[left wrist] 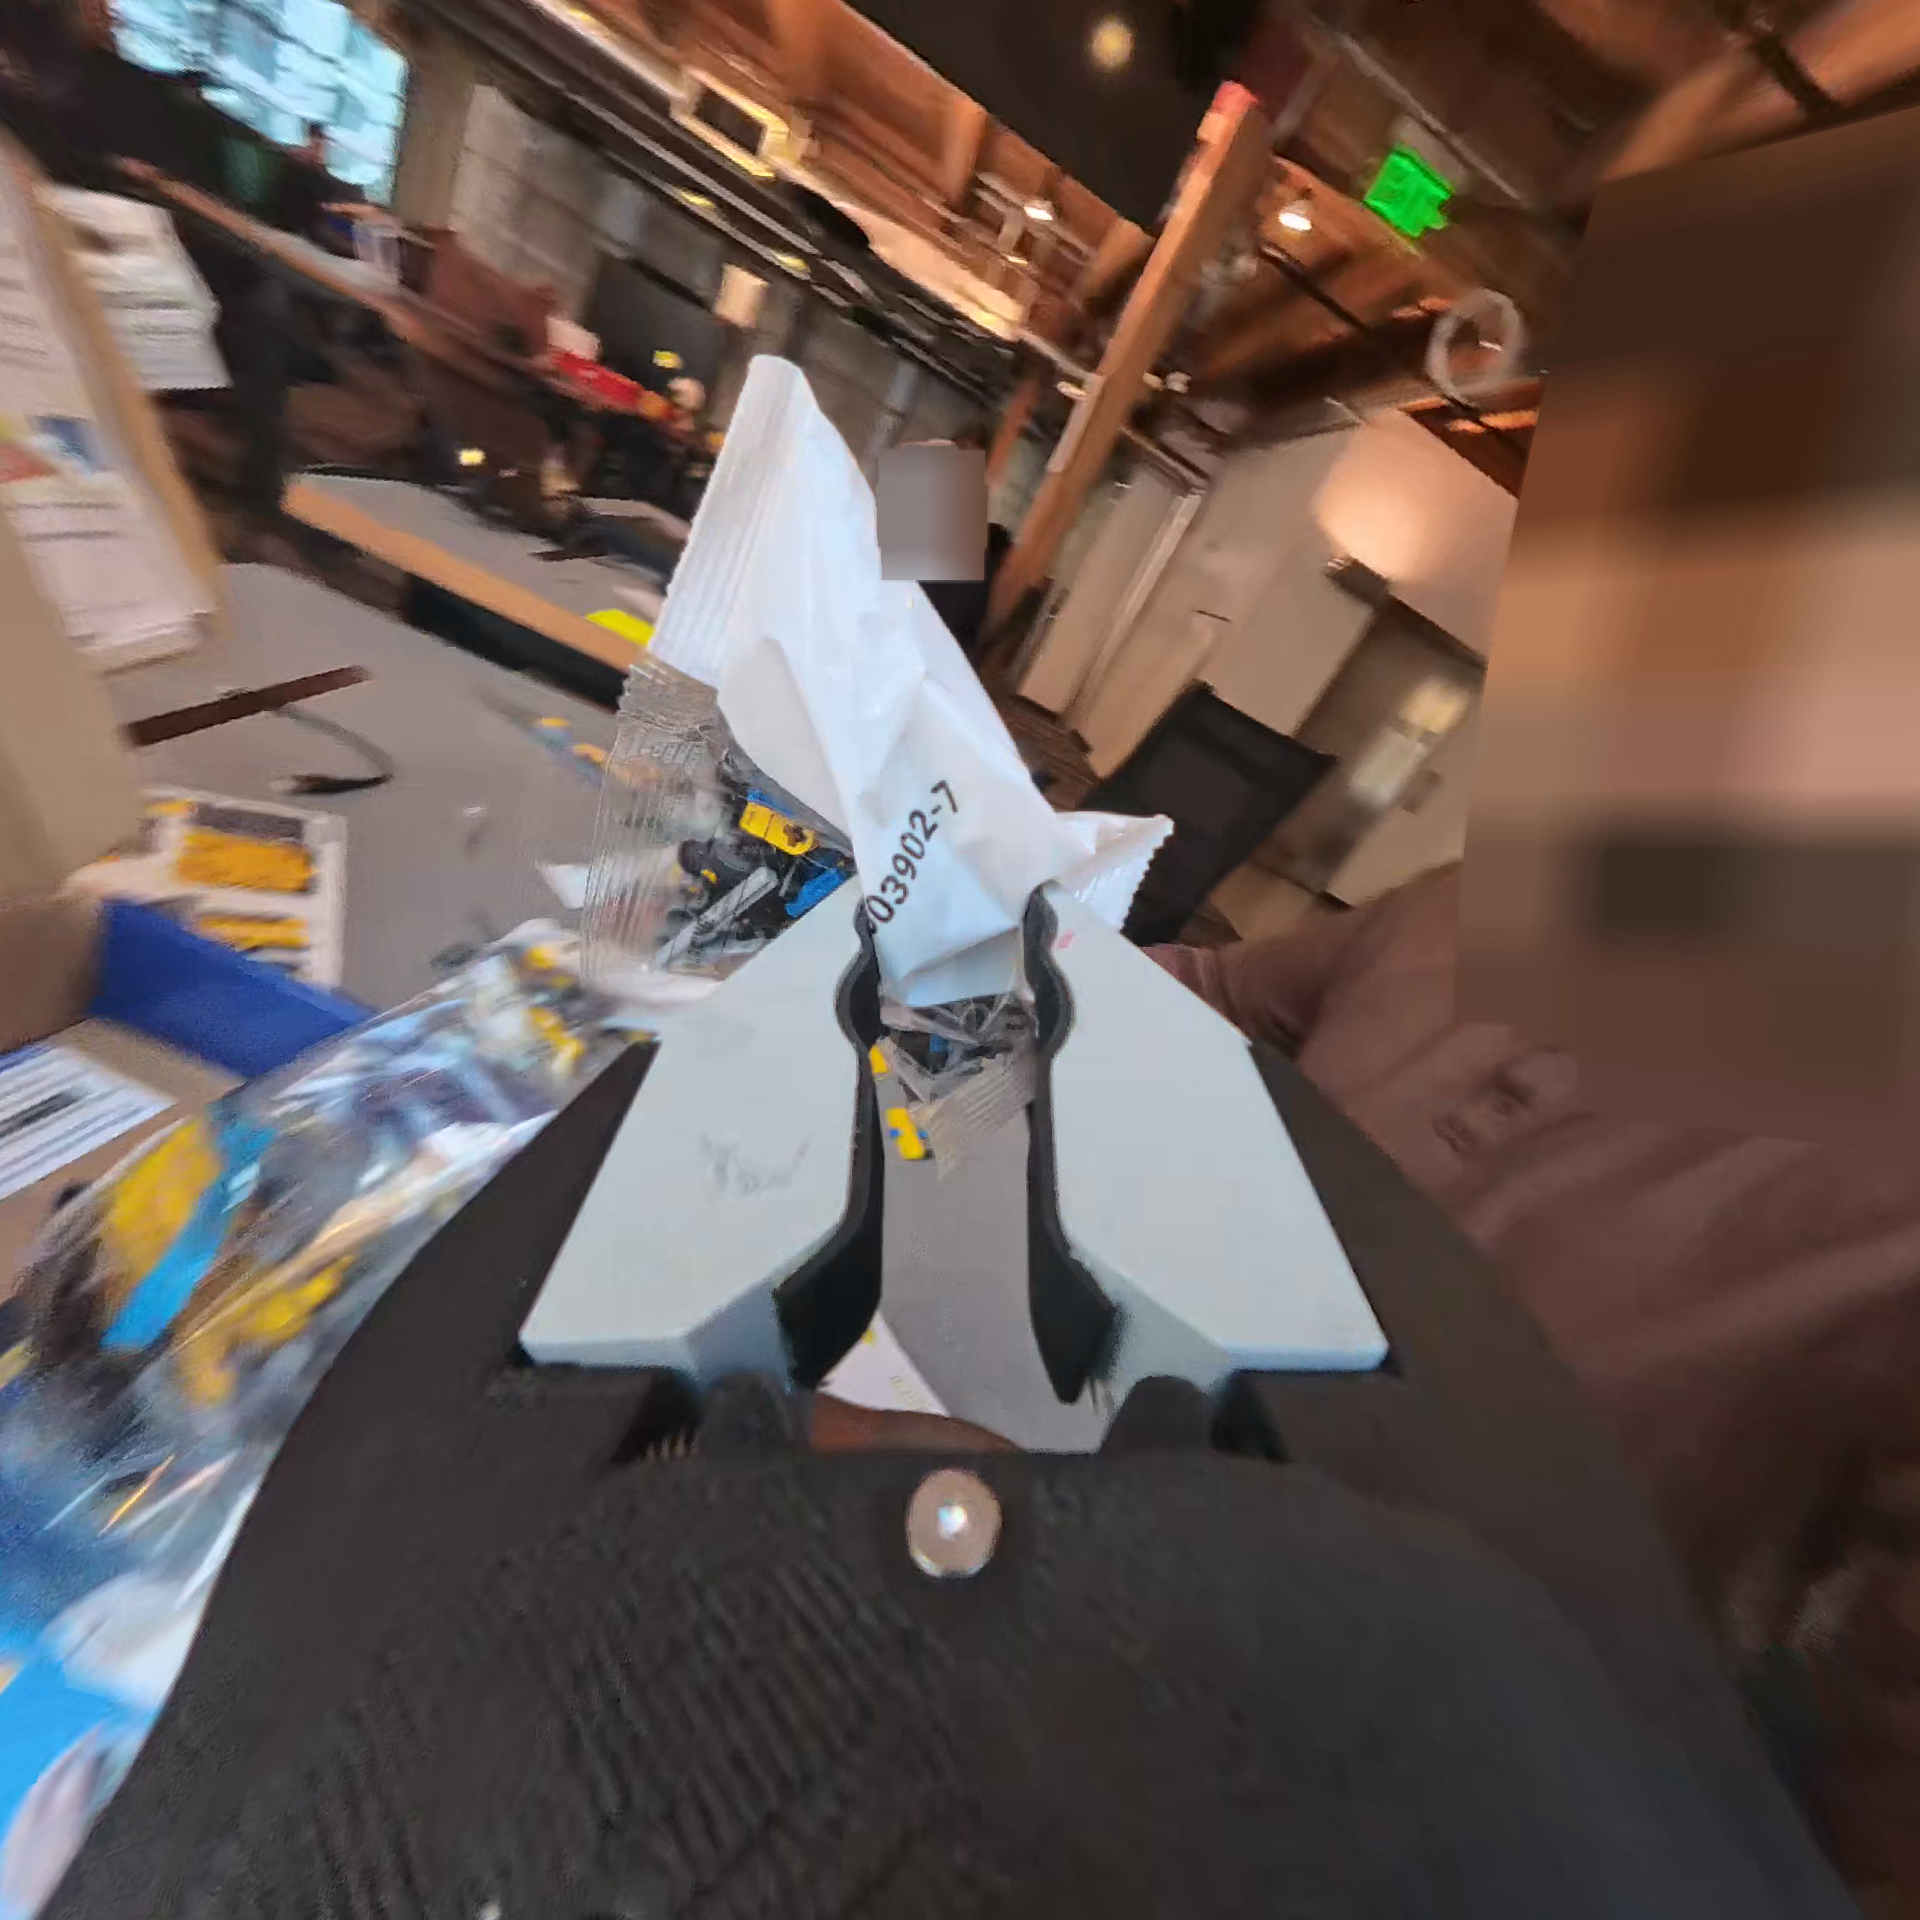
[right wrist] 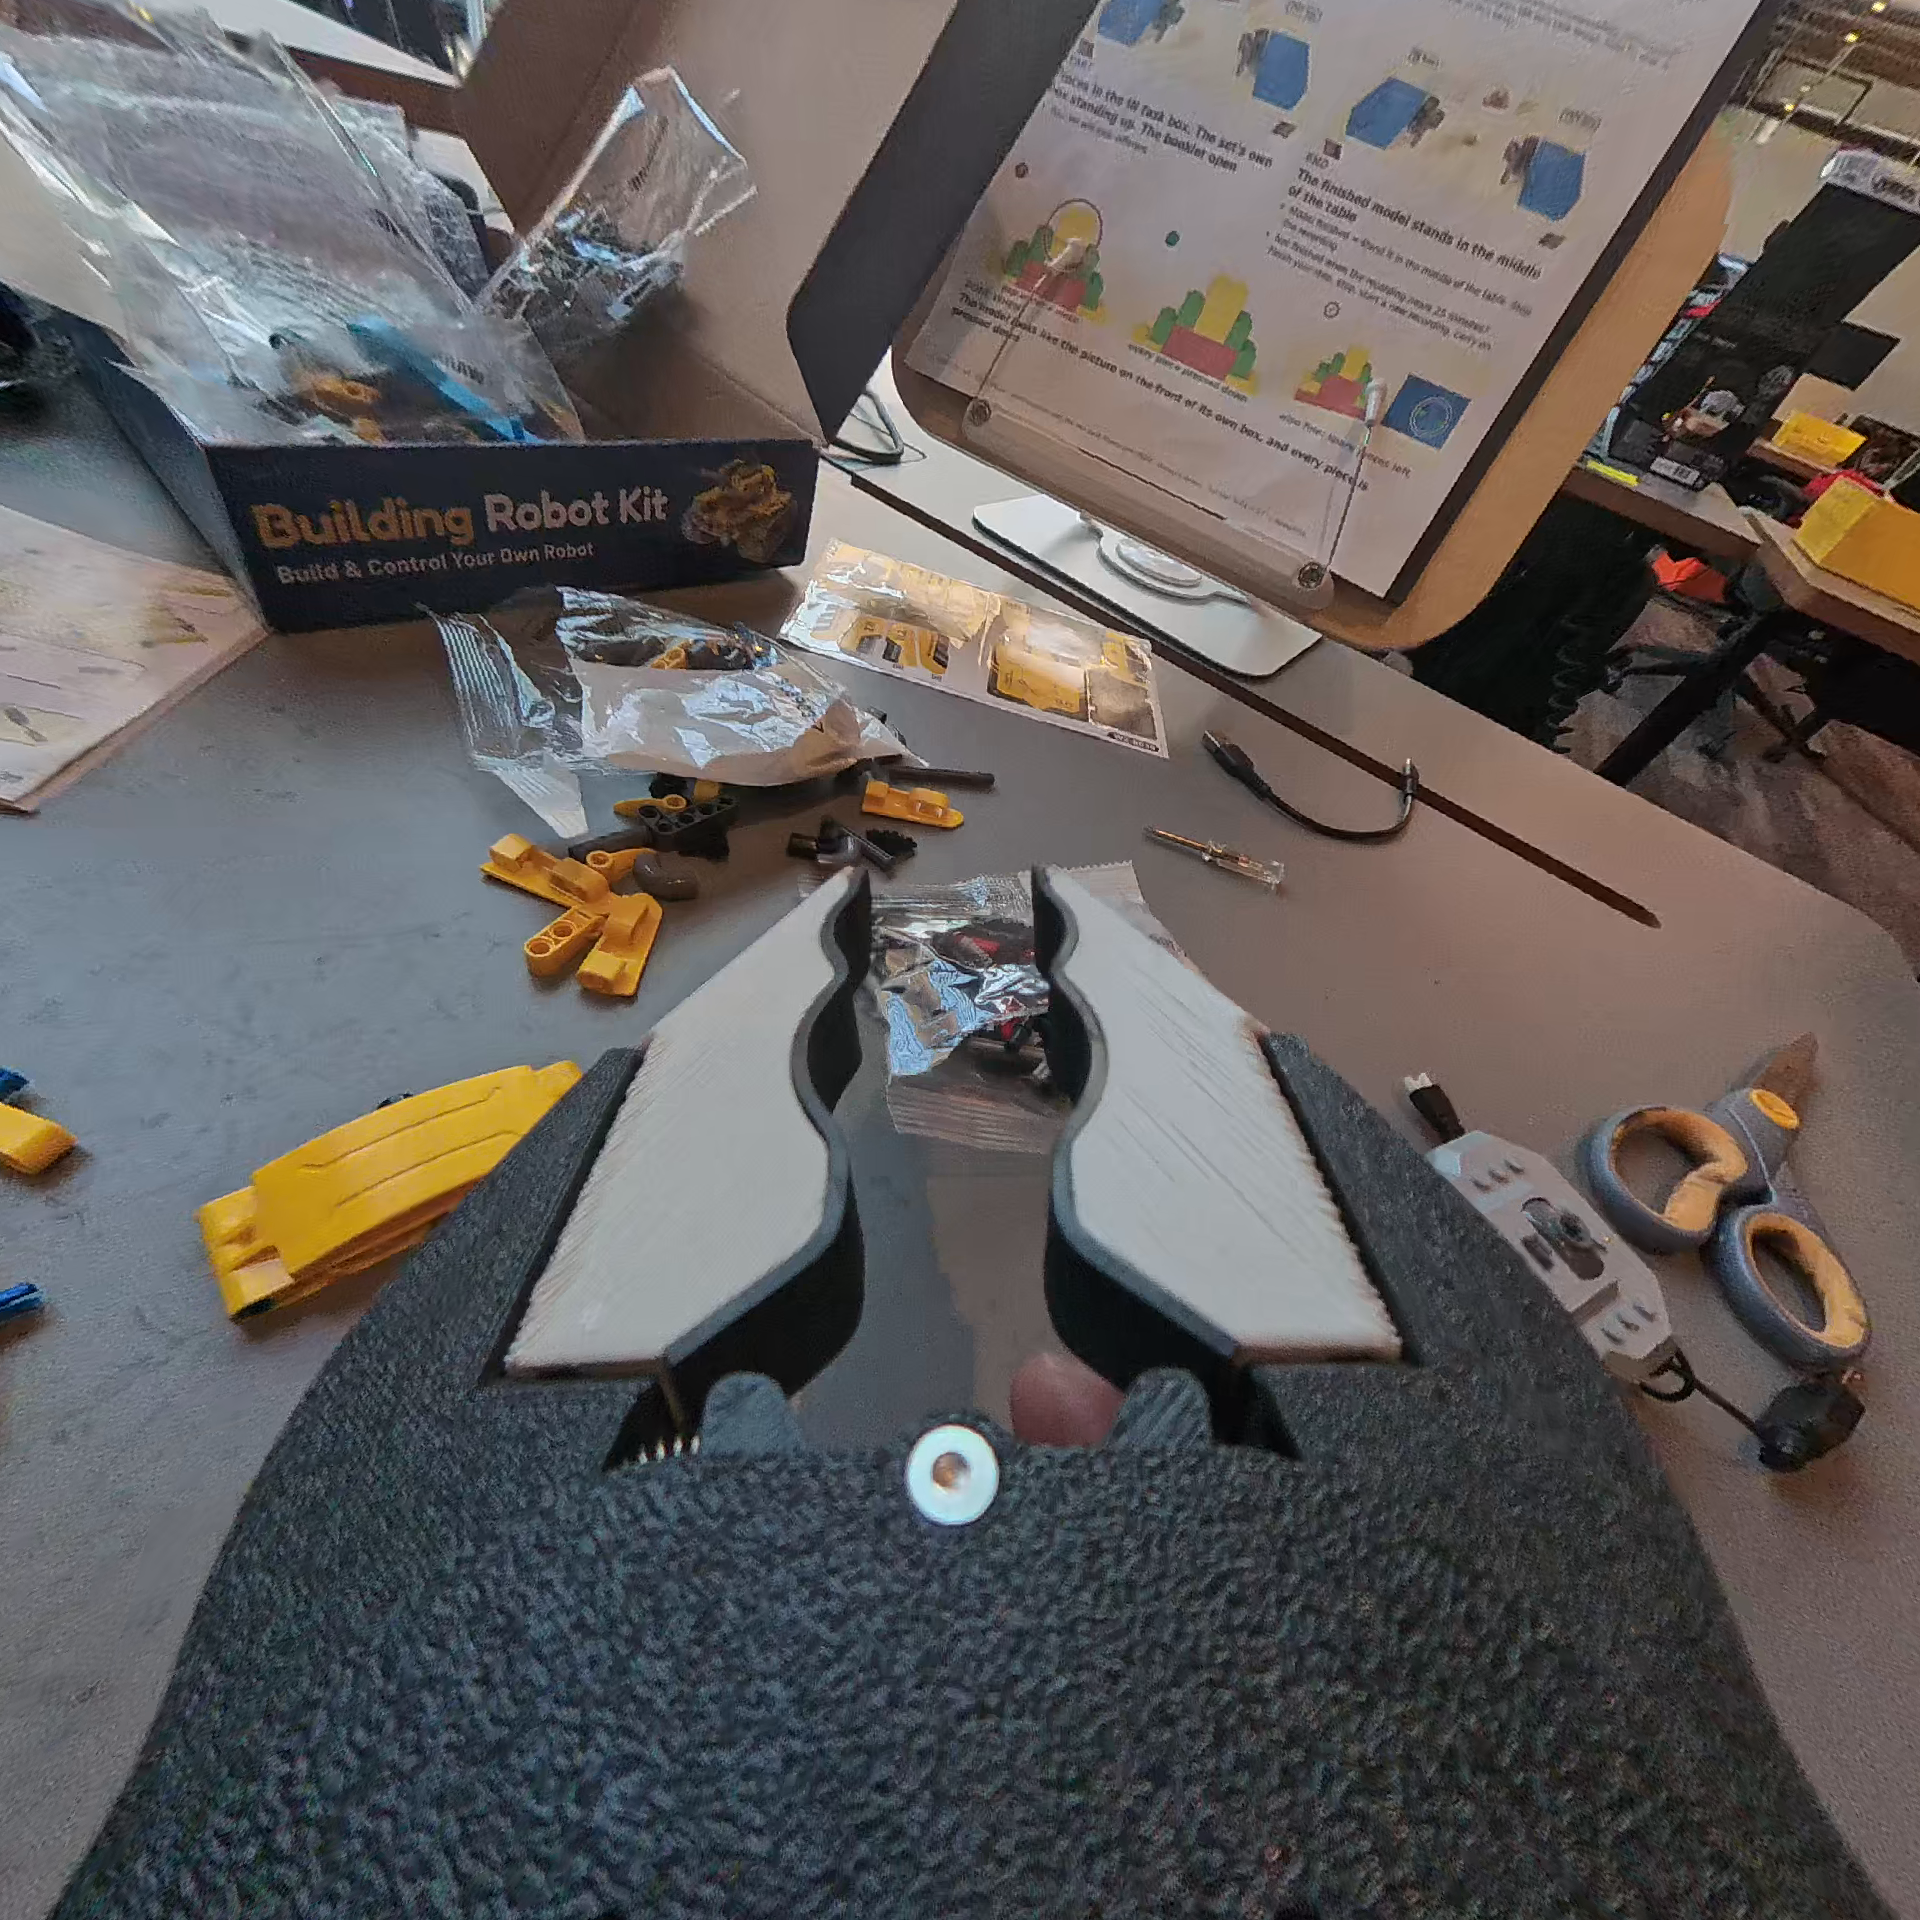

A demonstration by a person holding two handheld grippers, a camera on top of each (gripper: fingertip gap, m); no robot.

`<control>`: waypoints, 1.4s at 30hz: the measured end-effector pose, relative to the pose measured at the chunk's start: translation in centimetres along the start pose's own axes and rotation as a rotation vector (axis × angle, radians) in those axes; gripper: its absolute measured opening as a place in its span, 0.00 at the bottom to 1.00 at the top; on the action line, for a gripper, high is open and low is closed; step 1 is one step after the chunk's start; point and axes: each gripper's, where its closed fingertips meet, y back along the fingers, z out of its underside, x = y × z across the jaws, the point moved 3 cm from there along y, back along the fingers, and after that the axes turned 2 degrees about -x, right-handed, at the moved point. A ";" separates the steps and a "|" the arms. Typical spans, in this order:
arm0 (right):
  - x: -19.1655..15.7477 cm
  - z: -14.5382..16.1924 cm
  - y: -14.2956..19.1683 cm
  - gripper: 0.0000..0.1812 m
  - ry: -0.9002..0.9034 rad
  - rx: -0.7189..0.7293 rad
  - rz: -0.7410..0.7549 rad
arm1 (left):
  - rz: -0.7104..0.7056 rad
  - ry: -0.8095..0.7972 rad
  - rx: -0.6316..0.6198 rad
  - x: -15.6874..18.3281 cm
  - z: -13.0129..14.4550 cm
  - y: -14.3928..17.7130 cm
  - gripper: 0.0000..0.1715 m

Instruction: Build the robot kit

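White crinkled plastic, a small parts bag [left wrist: 883,727] with a clear half showing black, blue and yellow pieces, is being gripped by the left tool [left wrist: 951,935], whose fingers are being pressed together on the bag's lower end while it is being held up in the air above the grey desk [left wrist: 416,727]. A second clear bag of blue and yellow pieces [left wrist: 208,1247] is being seen blurred at the lower left of that view. In the right wrist view, the right tool [right wrist: 951,904] is being held with its fingers apart, and a small silvery packet [right wrist: 956,997] lying on the desk [right wrist: 260,987] is being framed between them; whether the fingers are touching it cannot be told. Just ahead, a torn clear bag [right wrist: 675,707] is being shown with loose yellow and black pieces [right wrist: 592,894] spilled beside it, and a dark blue kit box [right wrist: 499,530] stuffed with more bags is being seen behind. A small screwdriver [right wrist: 1216,854] is lying near the right fingertip, and scissors with grey and yellow handles [right wrist: 1745,1195] are lying well to the right, next to a grey module [right wrist: 1548,1236]. A large yellow part [right wrist: 374,1174] is resting on the desk at the left.
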 end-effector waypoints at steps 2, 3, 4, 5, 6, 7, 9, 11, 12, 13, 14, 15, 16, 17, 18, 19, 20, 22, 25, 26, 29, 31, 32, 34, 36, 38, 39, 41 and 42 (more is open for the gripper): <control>-0.7 -1.5 0.4 0.17 -0.016 0.033 -0.049 | 0.111 -0.043 -0.008 2.6 0.1 -1.7 0.13; -1.4 -2.6 0.6 0.17 -0.029 0.052 -0.096 | 0.153 -0.067 -0.008 3.6 0.2 -2.6 0.13; -2.2 -3.9 0.8 0.17 -0.038 0.074 -0.150 | 0.202 -0.082 -0.005 4.5 0.3 -3.5 0.13; -3.3 -5.3 1.0 0.17 -0.048 0.092 -0.220 | 0.256 -0.086 -0.001 5.5 0.5 -4.5 0.13; -4.8 -6.6 1.1 0.17 -0.061 0.106 -0.309 | 0.306 -0.092 0.002 6.2 0.7 -5.4 0.13; -6.3 -8.1 1.3 0.18 -0.078 0.122 -0.403 | 0.348 -0.107 0.009 6.9 0.9 -6.4 0.13; -9.2 -10.9 1.7 0.20 -0.116 0.174 -0.596 | 0.434 -0.129 0.025 8.1 1.5 -8.4 0.13; -11.7 -13.5 2.2 0.23 -0.165 0.227 -0.784 | 0.547 -0.135 0.041 9.2 2.3 -10.2 0.13; -12.7 -14.5 2.3 0.26 -0.191 0.246 -0.872 | 0.592 -0.139 0.047 9.6 2.8 -11.0 0.13; -13.7 -15.3 2.5 0.27 -0.222 0.256 -0.980 | 0.624 -0.144 0.050 9.8 3.4 -11.9 0.13; -14.5 -16.0 2.7 0.27 -0.259 0.258 -1.083 | 0.655 -0.150 0.049 9.9 4.0 -12.7 0.13; -15.0 -16.5 2.6 0.30 -0.298 0.251 -1.163 | 0.679 -0.150 0.048 9.8 4.7 -13.4 0.13; -15.5 -16.7 2.4 0.33 -0.333 0.239 -1.230 | 0.693 -0.138 0.053 9.6 5.2 -14.1 0.13; -15.8 -16.8 2.2 0.34 -0.362 0.231 -1.288 | 0.711 -0.120 0.057 9.3 5.7 -14.7 0.13; -16.0 -16.8 2.1 0.34 -0.382 0.223 -1.349 | 0.741 -0.101 0.055 9.1 6.2 -15.1 0.13; -16.3 -16.5 2.2 0.34 -0.389 0.210 -1.420 | 0.762 -0.087 0.055 8.9 6.6 -15.4 0.13; -16.4 -16.1 2.4 0.30 -0.391 0.199 -1.491 | 0.758 -0.083 0.059 8.5 6.8 -15.7 0.12; -16.2 -15.6 3.1 0.12 -0.397 0.229 -1.607 | 0.738 -0.075 0.041 7.6 7.2 -16.0 0.12; -14.9 -15.4 3.0 0.36 -0.488 0.259 -1.678 | 0.661 -0.085 -0.033 5.7 8.4 -16.6 0.11; -14.4 -15.4 2.6 0.35 -0.520 0.252 -1.693 | 0.640 -0.081 -0.066 5.1 8.8 -16.9 0.12; -13.8 -13.9 0.2 0.13 -0.437 0.198 -1.591 | 0.614 -0.074 -0.091 3.7 9.2 -17.5 0.12; -13.0 -13.4 -0.3 0.11 -0.388 0.228 -1.559 | 0.571 -0.074 -0.058 2.6 8.6 -18.0 0.13; -12.3 -13.2 -0.8 0.10 -0.371 0.262 -1.500 | 0.516 -0.064 -0.035 1.8 8.1 -18.3 0.15; -10.2 -12.8 -2.4 0.09 -0.387 0.316 -1.329 | 0.331 -0.034 0.030 -0.9 6.8 -18.7 0.18; -7.8 -12.5 -3.7 0.07 -0.432 0.321 -1.192 | 0.156 -0.019 0.103 -3.4 5.8 -18.3 0.21; -5.7 -11.9 -4.6 0.06 -0.459 0.321 -1.069 | 0.024 -0.048 0.126 -5.2 5.7 -18.0 0.22; -5.0 -11.7 -4.9 0.06 -0.477 0.312 -1.041 | -0.023 -0.077 0.124 -5.8 5.8 -18.0 0.22; -4.3 -11.3 -5.3 0.06 -0.509 0.289 -1.024 | -0.091 -0.124 0.105 -6.2 5.7 -18.6 0.27; -4.1 -11.1 -5.5 0.06 -0.528 0.279 -1.020 | -0.122 -0.143 0.092 -6.3 5.6 -18.9 0.30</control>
